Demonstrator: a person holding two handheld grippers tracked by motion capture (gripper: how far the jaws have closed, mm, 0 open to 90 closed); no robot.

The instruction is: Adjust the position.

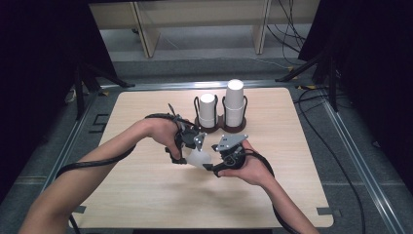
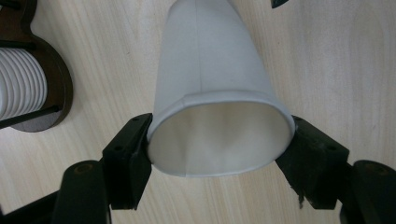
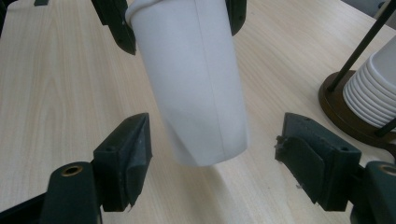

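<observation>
A white paper cup [image 1: 198, 158] hangs tilted just above the middle of the wooden table [image 1: 146, 195]. My left gripper [image 1: 191, 155] is shut on it. In the left gripper view the two black pads press the cup [image 2: 212, 93] at its open rim from both sides, around my left gripper [image 2: 219, 140]. My right gripper [image 1: 212, 161] is open, facing the left one. In the right gripper view its jaws stand apart on either side of the cup's [image 3: 191, 79] closed bottom end, with gaps on both sides of my right gripper [image 3: 215, 156].
Two dark wire racks stand side by side at the table's back middle, each holding a stack of white cups: a shorter stack [image 1: 208, 111] and a taller one [image 1: 234, 105]. One rack base [image 2: 28, 88] lies close to the left gripper, and a rack [image 3: 364, 93] shows right of the right gripper.
</observation>
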